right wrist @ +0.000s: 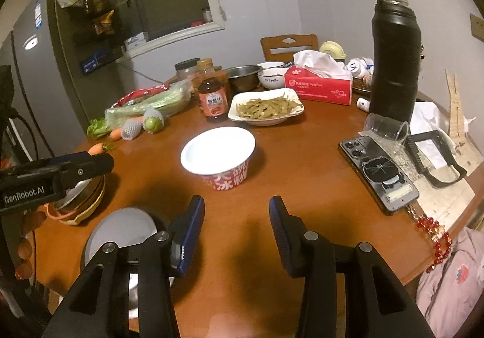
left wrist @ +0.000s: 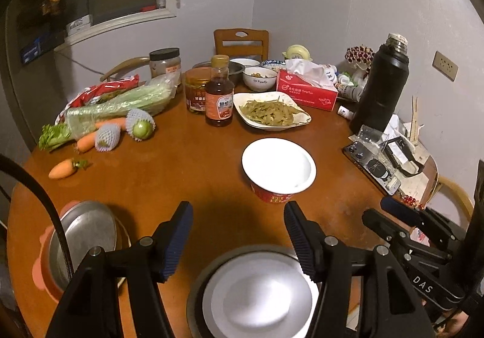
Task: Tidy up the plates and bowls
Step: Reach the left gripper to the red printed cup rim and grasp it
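Over the table (left wrist: 181, 168), left gripper (left wrist: 239, 217) and right gripper (right wrist: 237, 211) gape empty.

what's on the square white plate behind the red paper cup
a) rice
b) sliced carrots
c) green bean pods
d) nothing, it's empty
c: the square white plate behind the red paper cup holds a heap of yellowish-green bean pods, seen in the right wrist view as well; the carrots lie bare on the table far to the left.
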Available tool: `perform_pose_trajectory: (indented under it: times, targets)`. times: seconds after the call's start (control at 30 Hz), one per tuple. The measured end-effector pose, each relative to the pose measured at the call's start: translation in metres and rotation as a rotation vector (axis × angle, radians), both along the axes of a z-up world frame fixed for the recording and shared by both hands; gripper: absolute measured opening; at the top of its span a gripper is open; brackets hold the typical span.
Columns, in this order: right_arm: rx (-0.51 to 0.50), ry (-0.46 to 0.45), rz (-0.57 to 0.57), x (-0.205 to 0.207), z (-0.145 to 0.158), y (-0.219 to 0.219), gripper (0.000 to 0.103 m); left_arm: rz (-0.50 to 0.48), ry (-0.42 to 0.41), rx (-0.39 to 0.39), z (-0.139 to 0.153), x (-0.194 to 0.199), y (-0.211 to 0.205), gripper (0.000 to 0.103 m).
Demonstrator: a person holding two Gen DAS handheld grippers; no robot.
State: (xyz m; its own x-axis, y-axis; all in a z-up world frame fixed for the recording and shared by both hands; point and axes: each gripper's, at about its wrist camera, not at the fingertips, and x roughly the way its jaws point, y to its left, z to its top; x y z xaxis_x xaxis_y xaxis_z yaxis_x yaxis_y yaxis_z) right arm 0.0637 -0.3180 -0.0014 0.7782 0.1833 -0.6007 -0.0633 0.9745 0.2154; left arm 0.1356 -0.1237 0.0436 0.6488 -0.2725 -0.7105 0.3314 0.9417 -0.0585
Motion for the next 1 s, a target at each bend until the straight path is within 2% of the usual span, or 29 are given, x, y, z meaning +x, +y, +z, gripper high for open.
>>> perform_pose_trajectory:
  times: [0.47, 0.63, 0.87, 1.0]
  targets:
    - [-0.011, 0.022, 0.025, 0.071, 0.002, 0.009, 0.046, -0.055, 0.101, 0.022, -0.024, 0.066, -0.022, 0.062]
    - [0.000, 0.053, 0.022, 0.092, -0.010, 0.009, 0.046, -0.072, 0.136, 0.073, -0.036, 0.087, -0.036, 0.062]
    - [0.024, 0.098, 0.013, 0.111, -0.024, 0.003, 0.046, -0.078, 0.198, 0.065, -0.051, 0.111, -0.043, 0.062]
    - [0.031, 0.130, 0.017, 0.122, -0.033, 0.002, 0.046, -0.072, 0.228, 0.090, -0.063, 0.122, -0.049, 0.062]
